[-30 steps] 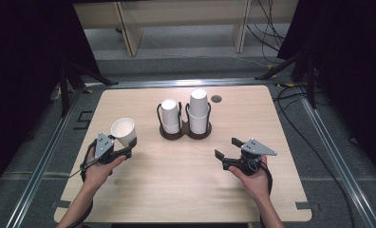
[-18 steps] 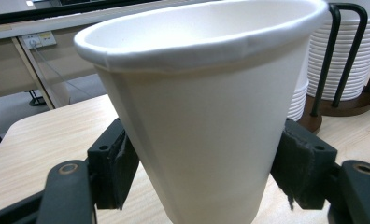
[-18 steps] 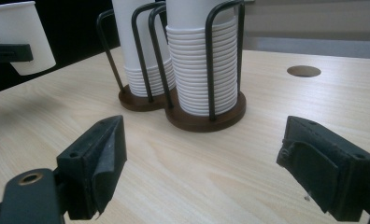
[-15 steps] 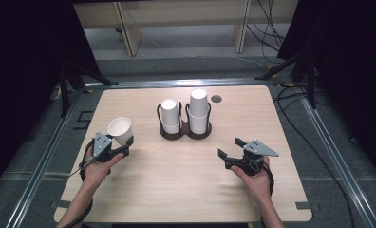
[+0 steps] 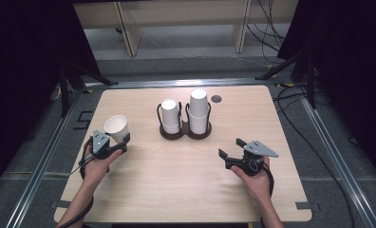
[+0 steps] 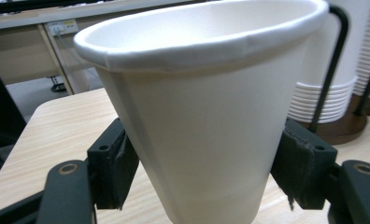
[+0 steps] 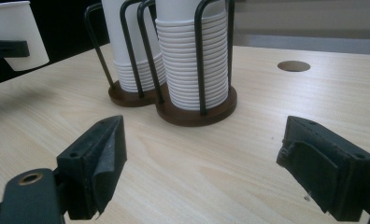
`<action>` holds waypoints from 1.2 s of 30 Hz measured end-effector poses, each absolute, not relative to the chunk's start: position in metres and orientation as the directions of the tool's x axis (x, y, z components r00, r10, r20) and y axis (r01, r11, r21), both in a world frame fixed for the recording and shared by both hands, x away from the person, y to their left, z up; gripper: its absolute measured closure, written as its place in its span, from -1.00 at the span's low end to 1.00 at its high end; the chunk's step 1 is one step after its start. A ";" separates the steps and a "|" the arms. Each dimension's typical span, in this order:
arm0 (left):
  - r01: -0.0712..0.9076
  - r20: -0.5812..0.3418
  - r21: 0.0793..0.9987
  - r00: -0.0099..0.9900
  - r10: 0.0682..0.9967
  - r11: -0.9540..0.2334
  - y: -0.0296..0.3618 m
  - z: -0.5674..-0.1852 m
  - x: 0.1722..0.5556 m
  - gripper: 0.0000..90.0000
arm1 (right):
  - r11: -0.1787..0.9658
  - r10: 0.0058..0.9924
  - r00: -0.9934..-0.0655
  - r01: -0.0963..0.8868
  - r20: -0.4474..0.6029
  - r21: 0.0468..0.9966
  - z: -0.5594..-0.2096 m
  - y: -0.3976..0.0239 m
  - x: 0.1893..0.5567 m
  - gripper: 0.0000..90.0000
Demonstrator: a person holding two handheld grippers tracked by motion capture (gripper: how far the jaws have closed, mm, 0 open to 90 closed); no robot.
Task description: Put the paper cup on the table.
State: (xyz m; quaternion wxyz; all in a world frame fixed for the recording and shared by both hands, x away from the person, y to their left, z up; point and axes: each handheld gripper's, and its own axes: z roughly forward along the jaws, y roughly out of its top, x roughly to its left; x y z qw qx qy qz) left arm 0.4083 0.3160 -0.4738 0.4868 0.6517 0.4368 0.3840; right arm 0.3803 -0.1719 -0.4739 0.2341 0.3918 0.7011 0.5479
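Holding a white paper cup [image 5: 117,127] in my left gripper [image 5: 111,145], jaws clamped on its lower wall, mouth up and tilted a bit, over the near-left part of the table [image 5: 176,190]. In the left gripper view the pads [image 6: 120,163] press both sides of the cup [image 6: 202,116]. My right gripper [image 5: 230,151] sits near-right, jaws wide apart with nothing between them, pointing toward the cup holder [image 5: 184,133]. Two stacks of cups [image 5: 198,110] stand in that holder at table centre, well apart from both grippers.
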 end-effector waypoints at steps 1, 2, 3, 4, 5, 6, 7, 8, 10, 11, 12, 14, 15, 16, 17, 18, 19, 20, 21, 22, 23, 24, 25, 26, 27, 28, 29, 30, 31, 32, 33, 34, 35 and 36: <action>0.194 0.077 0.971 0.314 0.946 -0.143 0.317 -0.475 0.410 -0.35 | 0.087 0.801 -0.591 0.276 0.098 0.957 -0.475 -0.172 0.381 -0.67; 0.198 0.077 0.970 0.309 0.948 -0.143 0.318 -0.475 0.411 -0.35 | 0.083 0.802 -0.588 0.284 0.105 0.955 -0.475 -0.171 0.381 -0.67; 0.201 0.071 0.970 0.302 0.951 -0.136 0.319 -0.475 0.413 -0.35 | 0.086 0.802 -0.588 0.286 0.104 0.954 -0.474 -0.171 0.381 -0.67; 0.211 0.067 0.968 0.294 0.953 -0.133 0.320 -0.475 0.414 -0.35 | 0.087 0.801 -0.590 0.278 0.098 0.957 -0.475 -0.171 0.382 -0.67; 0.211 0.064 0.969 0.287 0.956 -0.129 0.322 -0.476 0.415 -0.35 | 0.089 0.802 -0.589 0.280 0.098 0.956 -0.475 -0.171 0.382 -0.67; 0.218 0.068 0.967 0.279 0.958 -0.132 0.323 -0.477 0.415 -0.35 | 0.077 0.802 -0.587 0.284 0.110 0.956 -0.475 -0.170 0.381 -0.67; 0.227 0.068 0.965 0.270 0.961 -0.132 0.324 -0.477 0.416 -0.35 | 0.072 0.797 -0.592 0.285 0.117 0.956 -0.475 -0.169 0.381 -0.67; 0.233 0.072 0.963 0.264 0.962 -0.136 0.325 -0.478 0.416 -0.35 | 0.070 0.798 -0.591 0.284 0.117 0.956 -0.475 -0.169 0.381 -0.67; 0.238 0.080 0.961 0.256 0.963 -0.143 0.327 -0.479 0.417 -0.35 | 0.088 0.801 -0.590 0.281 0.099 0.956 -0.475 -0.171 0.381 -0.67; 0.236 0.081 0.961 0.250 0.965 -0.142 0.328 -0.480 0.418 -0.35 | 0.088 0.802 -0.589 0.281 0.099 0.956 -0.475 -0.171 0.382 -0.67; 0.241 0.089 0.959 0.247 0.965 -0.150 0.328 -0.479 0.418 -0.35 | 0.080 0.801 -0.588 0.286 0.109 0.955 -0.475 -0.170 0.381 -0.67; 0.246 0.092 0.958 0.235 0.968 -0.150 0.329 -0.480 0.420 -0.35 | 0.073 0.788 -0.604 0.291 0.124 0.954 -0.475 -0.169 0.382 -0.67; 0.246 0.092 0.958 0.235 0.968 -0.150 0.329 -0.480 0.420 -0.35 | 0.073 0.788 -0.604 0.291 0.124 0.954 -0.475 -0.169 0.382 -0.67; 0.258 0.092 0.954 0.228 0.969 -0.151 0.331 -0.481 0.421 -0.35 | 0.090 0.798 -0.594 0.280 0.099 0.956 -0.475 -0.169 0.382 -0.67; 0.258 0.092 0.954 0.228 0.969 -0.151 0.331 -0.481 0.421 -0.35 | 0.090 0.798 -0.594 0.280 0.099 0.956 -0.475 -0.169 0.382 -0.67; 0.260 0.095 0.953 0.225 0.970 -0.154 0.333 -0.482 0.422 -0.35 | 0.086 0.794 -0.597 0.290 0.110 0.953 -0.474 -0.169 0.381 -0.67; 0.271 0.096 0.950 0.218 0.971 -0.155 0.334 -0.482 0.423 -0.35 | 0.087 0.796 -0.596 0.283 0.104 0.955 -0.475 -0.168 0.382 -0.67; 0.272 0.095 0.950 0.216 0.972 -0.153 0.335 -0.484 0.424 -0.35 | 0.078 0.794 -0.597 0.283 0.112 0.956 -0.475 -0.168 0.382 -0.67; 0.278 0.100 0.947 0.215 0.972 -0.159 0.336 -0.484 0.424 -0.36 | 0.080 0.797 -0.594 0.286 0.111 0.955 -0.475 -0.168 0.382 -0.67; 0.294 0.104 0.942 0.206 0.973 -0.163 0.338 -0.485 0.425 -0.36 | 0.080 0.799 -0.591 0.288 0.111 0.954 -0.475 -0.168 0.382 -0.67; 0.294 0.104 0.942 0.206 0.973 -0.163 0.338 -0.485 0.425 -0.36 | 0.088 0.800 -0.592 0.276 0.097 0.957 -0.476 -0.168 0.383 -0.67; 0.304 0.101 0.939 0.208 0.973 -0.163 0.339 -0.487 0.426 -0.36 | 0.082 0.796 -0.597 0.268 0.099 0.960 -0.476 -0.168 0.383 -0.67; 0.304 0.101 0.939 0.208 0.973 -0.163 0.339 -0.487 0.426 -0.36 | 0.082 0.796 -0.597 0.268 0.099 0.960 -0.476 -0.168 0.383 -0.67; 0.309 0.105 0.936 0.205 0.973 -0.166 0.341 -0.489 0.427 -0.36 | 0.089 0.796 -0.598 0.272 0.096 0.958 -0.476 -0.168 0.383 -0.67; 0.317 0.105 0.934 0.203 0.974 -0.166 0.342 -0.490 0.427 -0.36 | 0.086 0.797 -0.596 0.276 0.100 0.957 -0.476 -0.168 0.383 -0.67; 0.321 0.104 0.933 0.199 0.974 -0.165 0.342 -0.491 0.426 -0.36 | 0.083 0.791 -0.603 0.278 0.106 0.957 -0.476 -0.168 0.383 -0.67; 0.323 0.104 0.932 0.196 0.975 -0.165 0.342 -0.491 0.426 -0.36 | 0.073 0.791 -0.595 0.319 0.140 0.945 -0.476 -0.167 0.381 -0.67; 0.324 0.107 0.931 0.198 0.974 -0.168 0.343 -0.492 0.426 -0.36 | 0.078 0.792 -0.595 0.317 0.135 0.945 -0.476 -0.167 0.381 -0.67; 0.325 0.102 0.932 0.198 0.975 -0.163 0.343 -0.492 0.426 -0.36 | 0.075 0.790 -0.601 0.290 0.121 0.954 -0.476 -0.167 0.382 -0.67; 0.327 0.103 0.931 0.194 0.976 -0.163 0.344 -0.493 0.426 -0.36 | 0.086 0.792 -0.600 0.293 0.113 0.952 -0.476 -0.167 0.383 -0.67; 0.327 0.103 0.931 0.194 0.976 -0.163 0.344 -0.493 0.426 -0.36 | 0.086 0.792 -0.600 0.293 0.113 0.952 -0.476 -0.167 0.383 -0.67; 0.329 0.102 0.930 0.196 0.975 -0.163 0.344 -0.494 0.427 -0.36 | 0.083 0.785 -0.607 0.298 0.121 0.951 -0.476 -0.167 0.382 -0.67; 0.329 0.102 0.930 0.196 0.975 -0.163 0.344 -0.494 0.427 -0.36 | 0.093 0.793 -0.601 0.288 0.104 0.953 -0.476 -0.167 0.382 -0.67; 0.333 0.100 0.929 0.194 0.976 -0.162 0.345 -0.495 0.427 -0.36 | 0.089 0.795 -0.598 0.282 0.102 0.955 -0.476 -0.167 0.382 -0.67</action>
